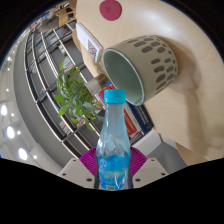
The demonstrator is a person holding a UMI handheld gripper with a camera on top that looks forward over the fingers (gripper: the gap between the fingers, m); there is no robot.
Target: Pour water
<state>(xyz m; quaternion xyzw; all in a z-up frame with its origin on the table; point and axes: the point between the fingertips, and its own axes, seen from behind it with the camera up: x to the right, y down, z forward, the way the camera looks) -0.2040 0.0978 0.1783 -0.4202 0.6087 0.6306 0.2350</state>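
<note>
Tongs [112, 165] clamp an upright bottle [112, 140], its cap just below a tipped mug [148, 65] at one o'clock.

A clear bottle [112, 145] with light-blue cap and blue label stands between magenta pads [88, 160]; at one o'clock, a grey-patterned, pale-green-lined mug [145, 65].

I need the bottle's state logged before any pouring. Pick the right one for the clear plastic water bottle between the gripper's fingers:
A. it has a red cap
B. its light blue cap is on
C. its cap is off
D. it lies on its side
B: the clear plastic water bottle stands upright between the gripper fingers with its light blue cap on top.
</note>
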